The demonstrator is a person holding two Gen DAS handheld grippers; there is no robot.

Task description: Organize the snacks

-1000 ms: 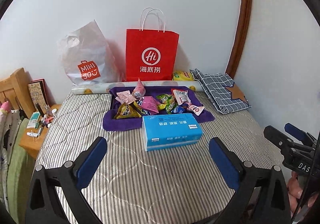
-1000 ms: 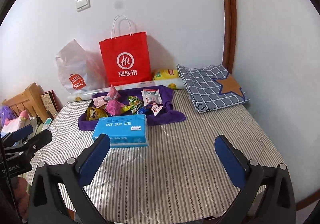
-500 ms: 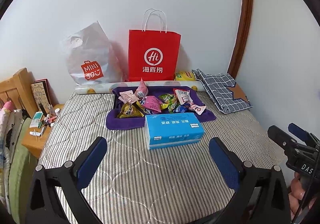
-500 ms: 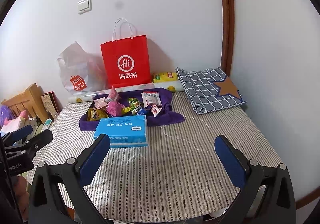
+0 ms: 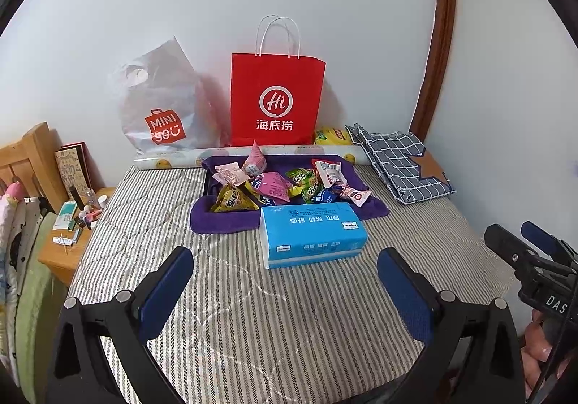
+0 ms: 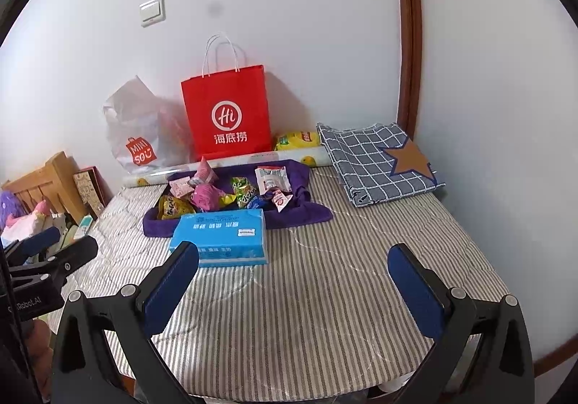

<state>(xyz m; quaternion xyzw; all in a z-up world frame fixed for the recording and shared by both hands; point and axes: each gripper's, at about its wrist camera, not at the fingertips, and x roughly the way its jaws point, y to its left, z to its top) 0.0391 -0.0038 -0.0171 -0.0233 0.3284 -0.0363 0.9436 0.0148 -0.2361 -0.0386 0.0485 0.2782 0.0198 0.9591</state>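
**Loose snacks, a soft bed and a tissue pack in the way**

Striped bedding (image 5: 289, 313) against a white wall is the work surface. On it, a pile of snack packets (image 5: 281, 183) sits on a purple towel (image 5: 224, 221) that may be lining a tray; the view is too small to be sure. A blue tissue pack (image 5: 310, 234) lies just in front, touching the towel's near edge. Both the left gripper (image 5: 285, 281) and the right gripper (image 6: 292, 277) hover well short of the pile, jaws wide apart and empty. Risks: reaching over the pack could knock it; crinkly, overlapping wrappers may slip or come up two at once; a pinch could snag the towel. The red paper bag (image 5: 276, 99) behind could tip if bumped.
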